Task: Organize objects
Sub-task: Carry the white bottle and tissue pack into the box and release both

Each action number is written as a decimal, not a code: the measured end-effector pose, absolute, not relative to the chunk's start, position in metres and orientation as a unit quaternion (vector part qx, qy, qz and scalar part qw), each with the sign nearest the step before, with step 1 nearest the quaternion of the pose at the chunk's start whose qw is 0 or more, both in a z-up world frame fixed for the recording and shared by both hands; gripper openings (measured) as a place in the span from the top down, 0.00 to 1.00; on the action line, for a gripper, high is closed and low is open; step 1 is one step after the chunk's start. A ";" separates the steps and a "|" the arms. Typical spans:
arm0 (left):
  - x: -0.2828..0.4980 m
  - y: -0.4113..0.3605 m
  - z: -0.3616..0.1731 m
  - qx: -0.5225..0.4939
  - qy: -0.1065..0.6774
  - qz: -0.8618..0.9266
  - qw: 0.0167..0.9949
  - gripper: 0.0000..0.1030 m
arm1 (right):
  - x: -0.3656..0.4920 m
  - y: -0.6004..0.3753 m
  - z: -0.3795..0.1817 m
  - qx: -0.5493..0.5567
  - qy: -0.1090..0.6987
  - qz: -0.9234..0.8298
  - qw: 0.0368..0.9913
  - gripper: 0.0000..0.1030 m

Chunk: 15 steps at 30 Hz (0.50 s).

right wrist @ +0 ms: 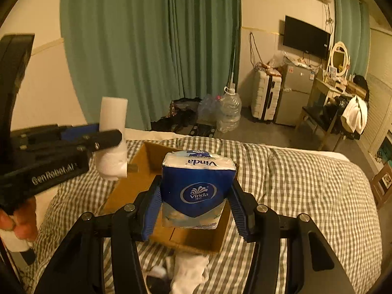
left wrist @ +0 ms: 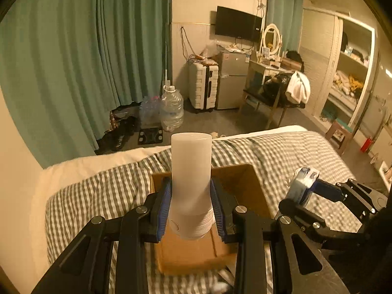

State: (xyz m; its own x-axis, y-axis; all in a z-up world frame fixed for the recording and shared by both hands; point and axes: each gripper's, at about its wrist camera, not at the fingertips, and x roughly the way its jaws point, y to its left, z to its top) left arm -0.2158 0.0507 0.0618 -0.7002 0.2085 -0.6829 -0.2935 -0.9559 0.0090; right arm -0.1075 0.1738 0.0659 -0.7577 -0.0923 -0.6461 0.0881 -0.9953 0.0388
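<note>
My left gripper [left wrist: 191,201] is shut on a white frosted bottle [left wrist: 191,171], held upright above an open cardboard box [left wrist: 245,186] on the bed. My right gripper [right wrist: 193,208] is shut on a blue Vinda tissue pack [right wrist: 196,191], also held above the cardboard box [right wrist: 137,183]. In the right wrist view the left gripper [right wrist: 107,142] with the bottle [right wrist: 113,122] is at the left, over the box's left edge. In the left wrist view the right gripper [left wrist: 303,191] with the tissue pack [left wrist: 305,181] is at the right.
The box lies on a checked duvet [right wrist: 306,183]. White cloth [right wrist: 188,269] lies on the bed near the box's front edge. Beyond the bed are green curtains [left wrist: 85,61], water bottles [left wrist: 171,107], a suitcase [left wrist: 203,85], a small fridge [left wrist: 231,80] and a chair [left wrist: 274,98].
</note>
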 end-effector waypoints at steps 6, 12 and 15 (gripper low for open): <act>-0.258 0.071 0.021 -0.391 0.070 0.907 0.140 0.69 | -0.159 0.181 0.026 0.381 -0.019 -0.923 0.042 0.50; -0.280 0.076 -0.028 -0.426 0.079 0.891 0.133 0.69 | -0.184 0.181 -0.018 0.414 -0.023 -0.909 0.039 0.50; -0.284 0.076 -0.047 -0.444 0.079 0.881 0.141 0.69 | -0.191 0.182 -0.036 0.426 -0.028 -0.903 0.039 0.50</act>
